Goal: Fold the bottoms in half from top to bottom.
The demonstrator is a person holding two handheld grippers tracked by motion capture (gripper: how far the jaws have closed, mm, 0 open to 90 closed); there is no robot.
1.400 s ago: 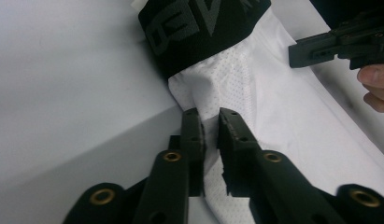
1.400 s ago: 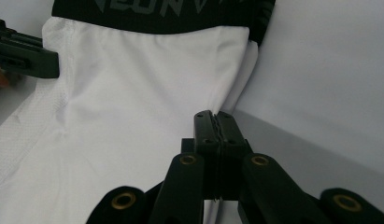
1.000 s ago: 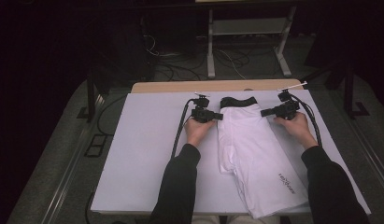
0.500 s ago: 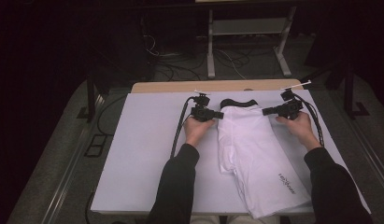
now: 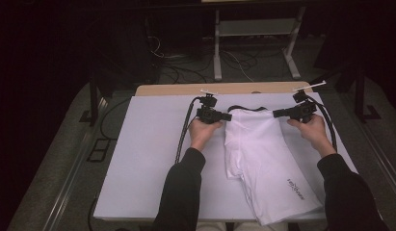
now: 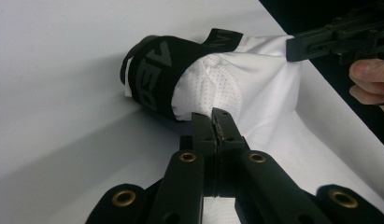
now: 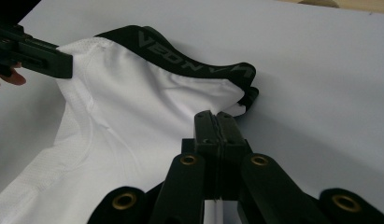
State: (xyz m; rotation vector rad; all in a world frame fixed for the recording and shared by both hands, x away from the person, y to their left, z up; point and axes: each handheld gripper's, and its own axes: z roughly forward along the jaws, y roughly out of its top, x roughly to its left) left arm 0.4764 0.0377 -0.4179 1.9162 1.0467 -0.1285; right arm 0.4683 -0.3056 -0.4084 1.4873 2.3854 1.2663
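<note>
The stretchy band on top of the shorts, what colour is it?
Black with grey letters; the shorts are white. The waistband shows best in the right gripper view.

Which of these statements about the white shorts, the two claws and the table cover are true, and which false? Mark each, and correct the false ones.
1. The left claw is shut on the white shorts. True.
2. The right claw hangs open above the table, apart from the garment. False: its jaws are shut on the white fabric just below the waistband.
3. The waistband is black with lettering on it. True.
4. The shorts lie on bare wood. False: they lie on a white table cover; wood shows only as a strip at the far edge.
5. Both claws grip the shorts at the leg end. False: both grip at the waistband end, on the far side from the person.
</note>
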